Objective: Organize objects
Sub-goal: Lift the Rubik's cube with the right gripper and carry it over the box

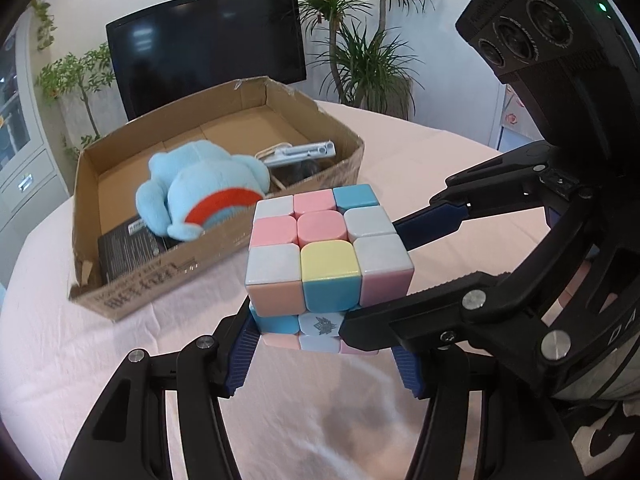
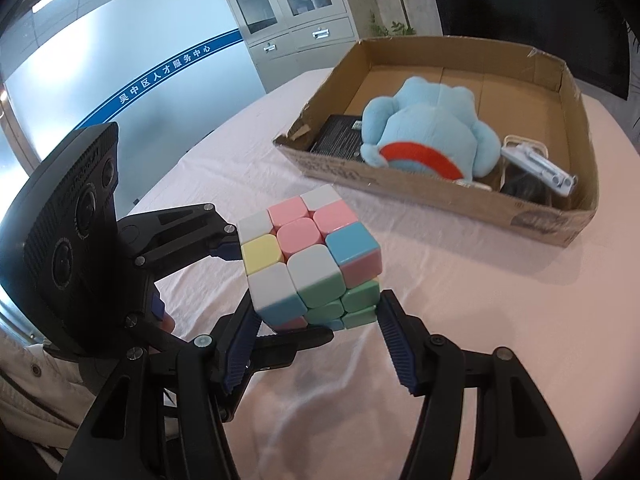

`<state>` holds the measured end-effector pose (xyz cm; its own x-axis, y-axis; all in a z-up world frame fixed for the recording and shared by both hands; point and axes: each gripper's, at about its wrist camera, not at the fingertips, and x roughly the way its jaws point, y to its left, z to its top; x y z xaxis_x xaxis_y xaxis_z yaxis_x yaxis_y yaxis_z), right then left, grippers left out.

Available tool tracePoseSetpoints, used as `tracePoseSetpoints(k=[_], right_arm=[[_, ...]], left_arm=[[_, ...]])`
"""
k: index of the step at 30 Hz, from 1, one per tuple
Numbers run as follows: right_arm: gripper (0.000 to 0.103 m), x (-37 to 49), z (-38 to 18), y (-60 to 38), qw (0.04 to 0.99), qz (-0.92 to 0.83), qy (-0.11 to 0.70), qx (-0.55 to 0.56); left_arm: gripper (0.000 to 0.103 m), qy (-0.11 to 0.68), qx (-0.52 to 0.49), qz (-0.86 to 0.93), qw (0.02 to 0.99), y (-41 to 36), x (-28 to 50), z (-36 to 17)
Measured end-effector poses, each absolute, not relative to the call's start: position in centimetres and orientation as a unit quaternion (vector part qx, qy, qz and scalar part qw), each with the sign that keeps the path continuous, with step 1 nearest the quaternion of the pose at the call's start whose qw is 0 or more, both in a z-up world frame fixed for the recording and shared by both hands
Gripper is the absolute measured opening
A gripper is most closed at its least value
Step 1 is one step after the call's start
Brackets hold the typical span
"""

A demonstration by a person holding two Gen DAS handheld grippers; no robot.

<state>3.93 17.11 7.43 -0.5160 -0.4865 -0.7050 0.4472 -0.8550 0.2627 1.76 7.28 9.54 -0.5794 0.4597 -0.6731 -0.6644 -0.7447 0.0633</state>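
A pastel puzzle cube [image 1: 326,256] is held above the pink tablecloth, and both grippers clamp it. My left gripper [image 1: 324,344] is shut on its lower part from the near side. My right gripper [image 1: 384,276] reaches in from the right and is shut on the same cube. In the right wrist view the cube [image 2: 310,264] sits between my right gripper's blue pads [image 2: 390,332], and my left gripper [image 2: 280,292] grips it from the left. A cardboard box [image 1: 160,280] stands behind the cube.
The box [image 2: 440,196] holds a light blue plush toy [image 2: 428,128], a black flat box [image 2: 340,138] and a silver folding stand [image 2: 536,164]. A dark monitor [image 1: 208,48] and potted plants [image 1: 368,60] stand beyond the round table [image 1: 120,360]. A grey cabinet [image 2: 296,12] is at the back.
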Motion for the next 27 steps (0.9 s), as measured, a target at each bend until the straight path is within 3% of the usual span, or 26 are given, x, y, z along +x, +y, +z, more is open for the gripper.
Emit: tracePoseSetpoints(k=[16, 27], right_arm=[[0.057, 0.7, 12.2, 21.2, 0.232, -0.9, -0.025, 0.368], [0.057, -5.2, 17.2, 24.6, 0.208, -0.918, -0.019, 0.338]], left_arm=[[0.058, 0.178, -0.283, 0.876, 0.347, 11.3, -2.9, 15.0], [0.058, 0.196, -0.256, 0.875, 0.361, 14.9, -10.8, 20.8]])
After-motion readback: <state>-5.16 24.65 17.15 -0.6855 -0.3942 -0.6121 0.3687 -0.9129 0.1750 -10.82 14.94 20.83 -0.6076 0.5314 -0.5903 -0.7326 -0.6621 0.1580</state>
